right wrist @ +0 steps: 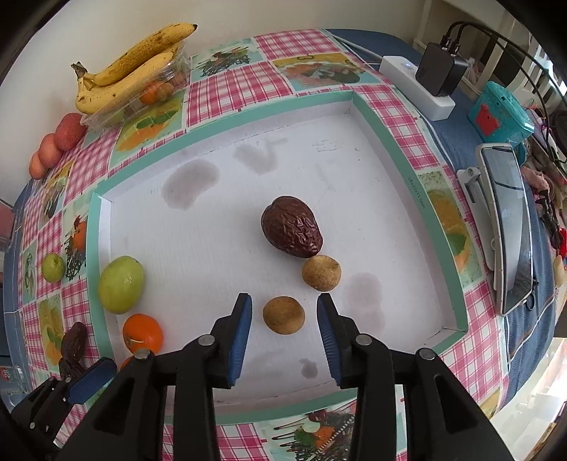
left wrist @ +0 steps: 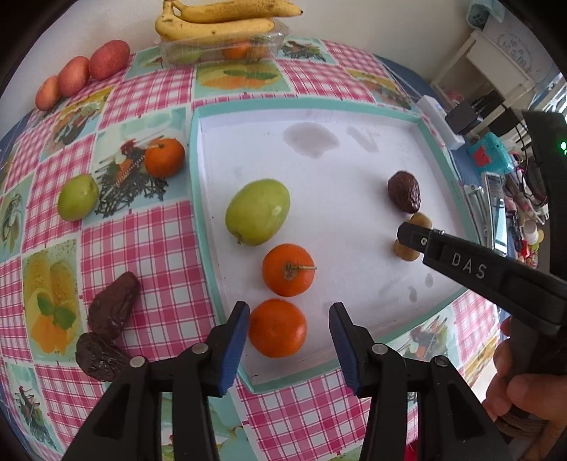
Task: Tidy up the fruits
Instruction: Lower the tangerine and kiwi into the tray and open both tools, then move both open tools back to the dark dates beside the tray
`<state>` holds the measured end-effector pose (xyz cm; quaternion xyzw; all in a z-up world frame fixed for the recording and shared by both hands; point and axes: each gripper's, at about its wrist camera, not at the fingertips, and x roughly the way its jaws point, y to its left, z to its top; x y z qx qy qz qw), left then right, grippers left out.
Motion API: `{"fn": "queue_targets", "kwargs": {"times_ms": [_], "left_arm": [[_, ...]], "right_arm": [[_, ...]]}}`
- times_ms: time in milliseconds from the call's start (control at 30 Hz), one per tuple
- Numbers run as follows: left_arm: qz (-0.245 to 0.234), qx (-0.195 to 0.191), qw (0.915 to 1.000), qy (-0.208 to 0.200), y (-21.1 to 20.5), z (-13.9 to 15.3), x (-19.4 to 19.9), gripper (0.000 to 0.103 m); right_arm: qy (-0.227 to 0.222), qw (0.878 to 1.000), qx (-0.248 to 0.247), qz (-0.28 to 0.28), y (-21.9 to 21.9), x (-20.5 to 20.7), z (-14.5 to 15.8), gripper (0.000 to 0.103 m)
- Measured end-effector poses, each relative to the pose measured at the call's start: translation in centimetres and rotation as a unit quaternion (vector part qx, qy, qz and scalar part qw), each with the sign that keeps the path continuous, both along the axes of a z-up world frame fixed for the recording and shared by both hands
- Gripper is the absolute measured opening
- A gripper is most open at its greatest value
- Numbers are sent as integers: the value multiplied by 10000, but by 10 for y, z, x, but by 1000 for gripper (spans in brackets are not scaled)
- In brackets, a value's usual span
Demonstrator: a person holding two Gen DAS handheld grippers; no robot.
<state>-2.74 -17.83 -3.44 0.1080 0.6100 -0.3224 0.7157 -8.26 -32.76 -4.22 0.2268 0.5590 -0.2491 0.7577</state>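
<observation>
A white tray with a teal rim lies on the checked tablecloth. It holds a green fruit, two oranges, a dark wrinkled fruit and two small brown round fruits. My left gripper is open, its fingers either side of the nearer orange. My right gripper is open, straddling the nearer brown fruit. On the cloth left of the tray lie an orange, a green fruit and two dark wrinkled fruits.
Bananas rest on a clear plastic box of fruit by the far wall, with three reddish fruits to its left. A power strip, a teal box and a phone sit right of the tray.
</observation>
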Motion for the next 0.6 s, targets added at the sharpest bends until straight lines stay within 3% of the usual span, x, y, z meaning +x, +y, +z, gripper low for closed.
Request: {"fn": "queue_targets", "kwargs": {"times_ms": [100,167,233,333,433,600], "left_arm": [[198,-11,9998,-29,8,3,9,57],[425,34,9990,-105,15,7,16,62],[634,111,9978,-182,24,8,24,65],[1032,226,9938,-351,40,9,38,77],[1426,382,9875,-553,57,7,50,86],[1772,648,9777,-924,77,11,64,98]], "right_arm": [[-30,10000,-22,16,1,1,2,48],[-33,10000,-46,54,4,2,3,68],[-33,9999,-65,120,7,3,3,68],[-28,9997,-156,211,11,5,3,70],[-35,9993,-254,278,15,7,5,87],[-216,9991,-244,283,22,9,10,88]]}}
